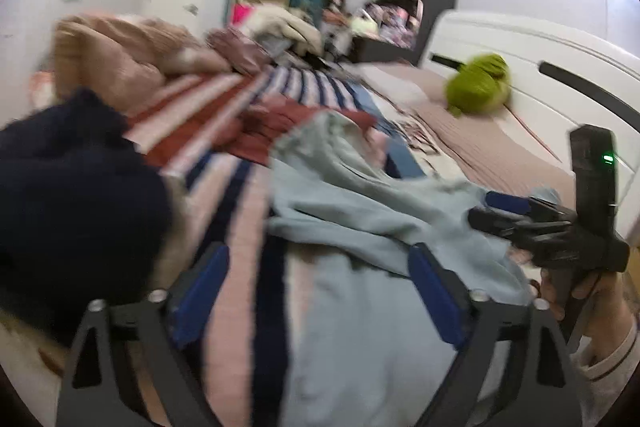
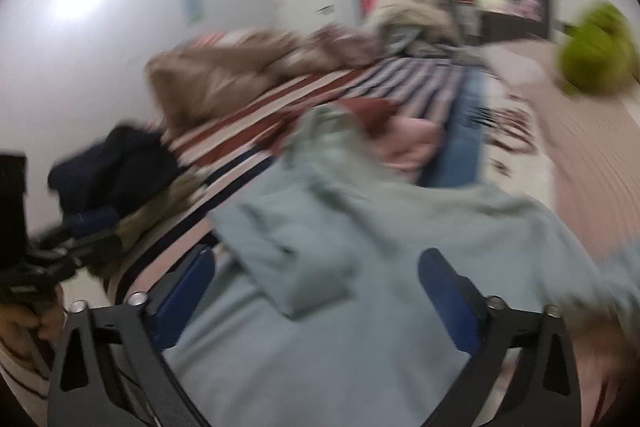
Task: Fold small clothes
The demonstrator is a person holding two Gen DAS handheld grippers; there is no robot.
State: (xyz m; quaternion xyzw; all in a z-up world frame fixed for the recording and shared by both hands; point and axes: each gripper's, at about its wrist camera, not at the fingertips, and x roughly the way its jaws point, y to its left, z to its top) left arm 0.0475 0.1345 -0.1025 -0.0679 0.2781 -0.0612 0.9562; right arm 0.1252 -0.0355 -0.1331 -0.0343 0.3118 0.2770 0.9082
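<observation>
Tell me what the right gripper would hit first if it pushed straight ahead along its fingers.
Most likely the light blue garment: the right gripper is open and the crumpled cloth lies between and just ahead of its fingers. The frame is blurred, so the depth is uncertain.

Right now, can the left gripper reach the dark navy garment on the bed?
Probably yes. The left gripper is open over the striped bedcover, and the dark navy garment lies close at its left with nothing between them.

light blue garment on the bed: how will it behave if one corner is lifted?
The light blue garment is probably floppy: it lies in soft folds and wrinkles. Likely light, thin cloth. It may drag across the striped blanket rather than slide clean.
</observation>
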